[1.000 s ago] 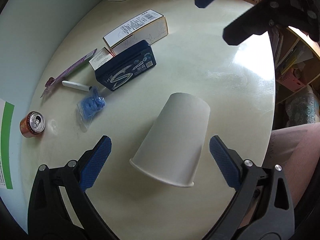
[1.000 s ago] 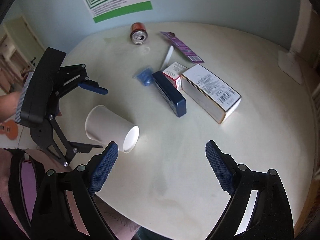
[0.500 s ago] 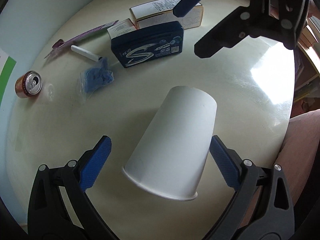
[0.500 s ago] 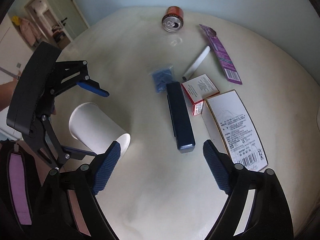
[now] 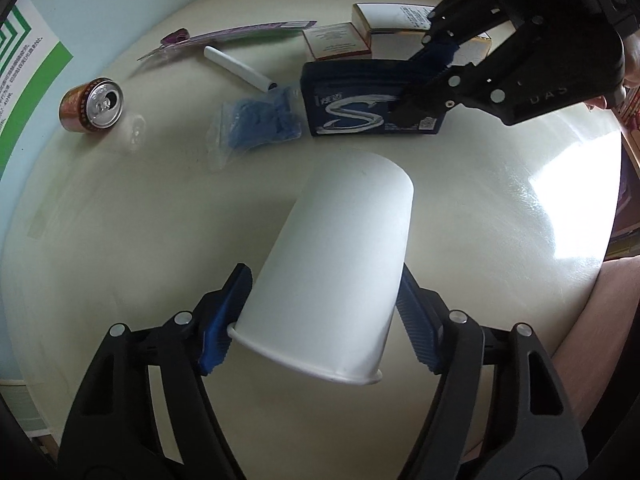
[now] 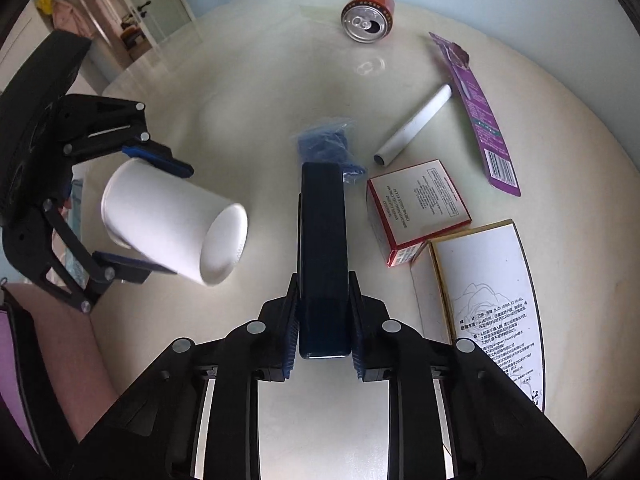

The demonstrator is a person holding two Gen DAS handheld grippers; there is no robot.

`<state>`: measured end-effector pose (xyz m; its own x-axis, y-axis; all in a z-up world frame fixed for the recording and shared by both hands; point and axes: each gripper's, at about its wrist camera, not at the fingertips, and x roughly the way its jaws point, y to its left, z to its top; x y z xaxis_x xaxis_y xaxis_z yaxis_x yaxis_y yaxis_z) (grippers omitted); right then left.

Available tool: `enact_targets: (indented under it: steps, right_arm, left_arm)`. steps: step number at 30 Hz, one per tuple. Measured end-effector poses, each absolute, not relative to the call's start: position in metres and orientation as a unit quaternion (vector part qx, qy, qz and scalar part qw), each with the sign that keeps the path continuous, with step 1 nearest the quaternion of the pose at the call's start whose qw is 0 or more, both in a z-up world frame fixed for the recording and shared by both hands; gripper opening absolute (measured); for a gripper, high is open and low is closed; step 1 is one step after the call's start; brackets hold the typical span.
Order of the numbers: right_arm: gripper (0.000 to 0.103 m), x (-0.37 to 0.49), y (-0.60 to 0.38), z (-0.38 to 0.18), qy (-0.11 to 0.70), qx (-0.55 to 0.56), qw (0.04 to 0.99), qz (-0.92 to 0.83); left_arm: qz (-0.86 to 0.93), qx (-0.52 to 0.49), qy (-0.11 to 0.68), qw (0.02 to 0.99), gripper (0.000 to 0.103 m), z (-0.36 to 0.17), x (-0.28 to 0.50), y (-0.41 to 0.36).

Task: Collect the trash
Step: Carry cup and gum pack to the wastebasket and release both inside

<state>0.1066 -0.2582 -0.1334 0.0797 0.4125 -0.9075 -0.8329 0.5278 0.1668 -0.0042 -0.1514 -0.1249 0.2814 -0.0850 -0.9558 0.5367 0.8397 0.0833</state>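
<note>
Left claw (image 5: 320,312) has closed on the paper cup (image 5: 332,272), seemingly gripped; right claw (image 6: 323,332) clamps the navy box (image 6: 322,240).

- Your landmark: the flat navy gum box (image 6: 322,248) on the round cream table (image 6: 256,92).
- White paper cup (image 6: 172,220) lies left.
- Red-edged carton (image 6: 418,210) sits just right.
- Copper drink can (image 6: 367,14) stands far behind.

You see a round cream table (image 6: 248,92) filling both frames, a green-edged poster (image 5: 30,60) at the left view's left edge, and a doorway (image 6: 128,12) upper left in the right view.
</note>
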Motion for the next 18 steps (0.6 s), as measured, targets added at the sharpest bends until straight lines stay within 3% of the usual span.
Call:
enact_targets:
  steps: [18]
  right_arm:
    - [0.022,0.073,-0.312,-0.094,0.514,-0.126,0.771,0.355]
  left_arm:
    - [-0.257,0.243,0.525,0.774,0.069,-0.104,-0.001,-0.168]
